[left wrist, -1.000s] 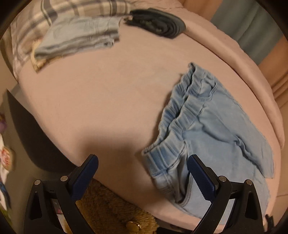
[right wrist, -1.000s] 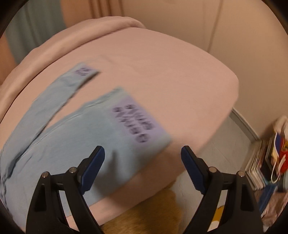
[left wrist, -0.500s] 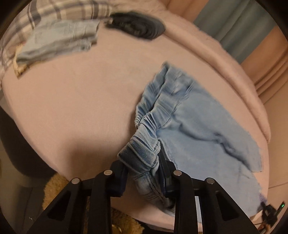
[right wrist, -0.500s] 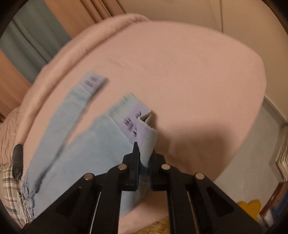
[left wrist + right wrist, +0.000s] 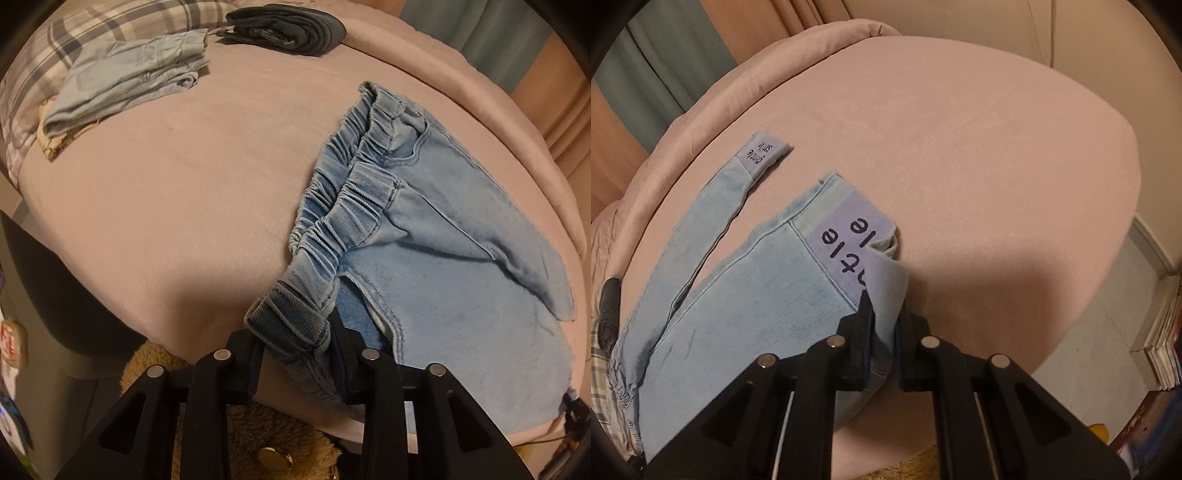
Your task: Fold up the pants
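1. Pants (image 5: 443,258) lie spread flat on the pink bed (image 5: 166,203), and I hold them at two ends.
2. My left claw (image 5: 295,350) is squeezed nearly shut on the stretchy waistband (image 5: 332,236), at the corner closest to it. The bunched band is thick, so the jaws cannot close all the way.
3. My right claw (image 5: 882,332) is pinched tight on the near leg's cuff (image 5: 849,240), the purple one with dark letters. The cuff curls up just in front of the jaws.
4. The other leg (image 5: 698,229) lies flat, up and to the left of my right claw, apart from the held leg. Its own purple cuff (image 5: 761,151) rests on the bed.
5. I think the fold has only just begun, since the pants are still open and flat.
6. What could go wrong: my right claw has only the edge of the cuff. A quick pull could slide it out.
7. If I lift one claw faster than the other, the pants may twist and fold crooked.
8. The free leg may drag and wrinkle under the rest.
9. The near side of the pants sits close to the bed edge beneath my claws, so a slip could drop them off.
10. Far beyond my left claw lie a folded light blue garment (image 5: 129,81) and a dark one (image 5: 288,26). I should not bump them.
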`<state>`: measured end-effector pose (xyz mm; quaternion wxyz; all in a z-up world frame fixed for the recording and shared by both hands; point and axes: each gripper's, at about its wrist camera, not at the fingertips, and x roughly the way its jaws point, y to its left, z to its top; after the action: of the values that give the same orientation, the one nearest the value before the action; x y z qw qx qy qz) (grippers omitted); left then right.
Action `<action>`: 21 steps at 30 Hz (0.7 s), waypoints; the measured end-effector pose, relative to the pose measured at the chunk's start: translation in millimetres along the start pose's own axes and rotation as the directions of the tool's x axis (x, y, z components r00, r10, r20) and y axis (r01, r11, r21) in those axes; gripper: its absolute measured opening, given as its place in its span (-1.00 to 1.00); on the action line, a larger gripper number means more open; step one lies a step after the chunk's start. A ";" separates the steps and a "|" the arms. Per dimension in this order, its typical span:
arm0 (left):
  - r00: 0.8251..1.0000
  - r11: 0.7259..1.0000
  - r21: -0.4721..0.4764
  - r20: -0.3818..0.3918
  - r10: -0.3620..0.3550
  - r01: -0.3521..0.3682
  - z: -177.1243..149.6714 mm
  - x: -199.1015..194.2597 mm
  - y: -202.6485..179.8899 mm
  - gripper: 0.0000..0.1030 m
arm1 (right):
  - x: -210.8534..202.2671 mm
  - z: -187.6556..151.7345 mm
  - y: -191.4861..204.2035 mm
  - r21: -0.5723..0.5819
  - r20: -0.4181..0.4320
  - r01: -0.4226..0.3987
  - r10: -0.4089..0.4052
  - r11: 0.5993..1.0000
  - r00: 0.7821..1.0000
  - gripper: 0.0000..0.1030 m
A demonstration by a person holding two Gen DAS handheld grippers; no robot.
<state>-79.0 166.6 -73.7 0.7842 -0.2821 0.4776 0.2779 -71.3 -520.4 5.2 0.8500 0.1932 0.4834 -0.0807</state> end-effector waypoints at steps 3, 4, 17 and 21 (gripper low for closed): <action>0.999 0.999 0.004 0.008 -0.033 0.033 4.9 -17.8 -0.4 -0.06 | -17.7 9.2 13.1 -0.040 0.020 0.118 -0.117 0.992 0.993 -0.31; 1.000 1.000 0.007 0.026 -0.014 0.014 6.0 -24.8 0.4 0.04 | -28.8 11.9 21.3 -0.083 0.072 0.182 -0.177 0.980 0.982 -0.27; 0.967 0.979 -0.007 0.161 -0.200 0.203 23.5 -65.5 -21.7 0.47 | 6.9 0.6 20.8 -0.072 -0.046 0.036 -0.039 0.997 0.998 0.03; 0.956 0.966 0.056 0.137 -0.258 0.253 28.5 -57.6 -50.6 0.47 | -11.0 8.0 35.1 -0.087 -0.054 0.071 -0.076 0.994 0.996 0.06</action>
<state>-48.9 142.5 -1.5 0.8511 -0.3060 0.3846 0.1847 -59.3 -492.1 27.1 0.8398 0.1411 0.5172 -0.0856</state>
